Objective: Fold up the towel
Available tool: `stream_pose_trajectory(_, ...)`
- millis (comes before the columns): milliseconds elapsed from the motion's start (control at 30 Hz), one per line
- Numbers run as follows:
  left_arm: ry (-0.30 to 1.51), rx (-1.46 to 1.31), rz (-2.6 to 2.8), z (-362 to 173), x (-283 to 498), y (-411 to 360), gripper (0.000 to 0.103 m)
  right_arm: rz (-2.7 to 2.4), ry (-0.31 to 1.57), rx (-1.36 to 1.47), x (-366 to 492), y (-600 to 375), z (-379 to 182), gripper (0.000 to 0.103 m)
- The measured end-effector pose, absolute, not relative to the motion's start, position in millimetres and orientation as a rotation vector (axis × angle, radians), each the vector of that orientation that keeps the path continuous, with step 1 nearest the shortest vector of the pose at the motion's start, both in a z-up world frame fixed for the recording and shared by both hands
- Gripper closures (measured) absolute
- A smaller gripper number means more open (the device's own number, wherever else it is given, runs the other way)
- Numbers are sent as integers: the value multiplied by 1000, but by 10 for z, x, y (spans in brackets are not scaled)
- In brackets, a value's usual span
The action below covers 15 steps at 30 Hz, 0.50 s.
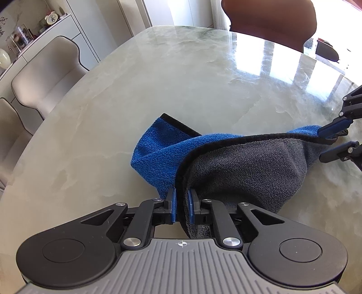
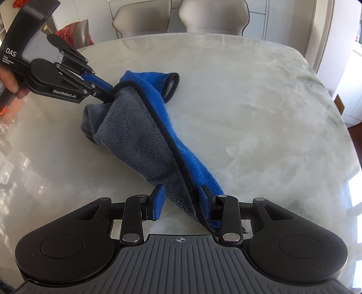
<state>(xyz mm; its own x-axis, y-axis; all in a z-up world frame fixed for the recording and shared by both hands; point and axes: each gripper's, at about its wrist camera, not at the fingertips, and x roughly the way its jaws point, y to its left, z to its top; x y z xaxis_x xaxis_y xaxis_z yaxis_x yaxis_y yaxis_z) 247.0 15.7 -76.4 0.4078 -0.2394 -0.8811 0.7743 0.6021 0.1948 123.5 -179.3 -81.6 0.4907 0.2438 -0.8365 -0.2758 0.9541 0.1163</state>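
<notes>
The blue-and-grey terry towel with black trim [image 2: 144,126] lies bunched on the pale marble table [image 2: 260,101]. The left gripper [image 1: 181,201] is clamped on one black-edged end. The right gripper [image 2: 181,199] stands part-open with the other end between its pads, probably so both ends can be lifted together.

Pale marble table [image 1: 181,74], beige chairs [image 2: 212,15], brown chair [image 1: 271,20], white cabinet [image 1: 74,29]
</notes>
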Motion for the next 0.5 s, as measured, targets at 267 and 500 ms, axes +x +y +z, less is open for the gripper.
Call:
stream_pose_trajectory(267,951,672,-713,-789,2415,202,94,301,1000,-64,1244,-1781,-900,82)
stream_pose_trajectory(500,950,690,-729,-798,2451,186,92,324,995,-102,1243,-1761,-883,94)
